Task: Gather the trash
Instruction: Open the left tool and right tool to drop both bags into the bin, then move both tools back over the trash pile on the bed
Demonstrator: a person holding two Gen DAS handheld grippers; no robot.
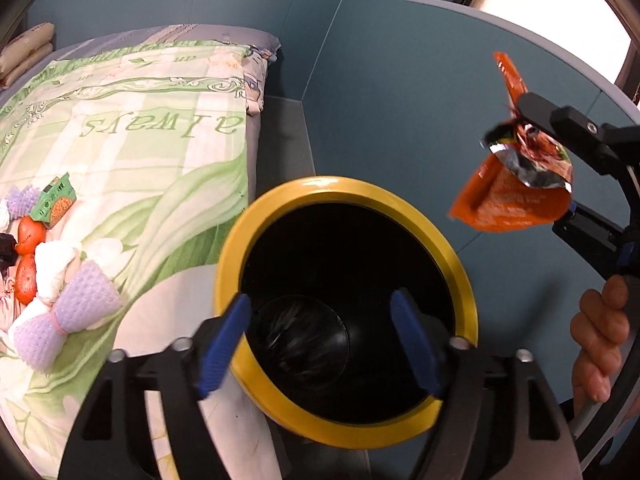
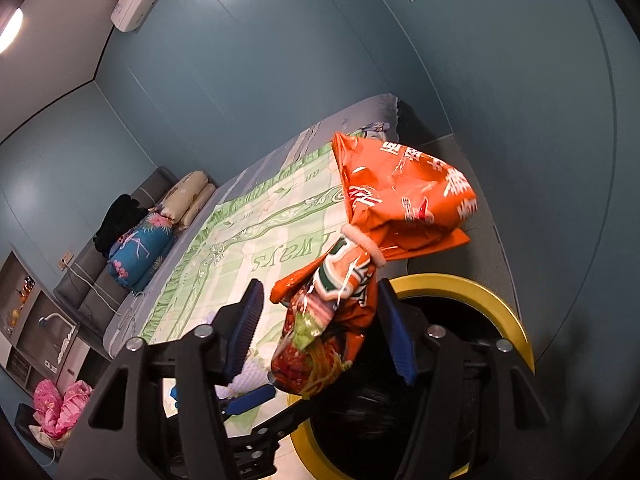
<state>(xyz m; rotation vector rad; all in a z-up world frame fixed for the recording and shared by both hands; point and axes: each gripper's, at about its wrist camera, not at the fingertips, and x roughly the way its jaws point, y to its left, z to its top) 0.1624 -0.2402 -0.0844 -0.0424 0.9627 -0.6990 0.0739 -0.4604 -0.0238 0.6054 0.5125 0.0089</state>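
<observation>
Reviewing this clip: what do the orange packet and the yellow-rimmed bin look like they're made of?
Orange packet: thin printed plastic film, probably foil-lined; it is crinkled and glossy, and the left wrist view shows a silvery inside at the torn end. Bin: the yellow rim looks like smooth, shiny moulded plastic, though painted metal is possible; its black interior seems lined with a thin bag.

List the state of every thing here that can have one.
left gripper: open, empty, over the bin.
right gripper: open, with the wrapper between its jaws.
orange wrapper: crumpled, banded in the middle, above the bin, not yet in it.
trash bin: no lid on, mouth open, beside the bed.
pile of scraps: lying on the bed, not collected.
</observation>
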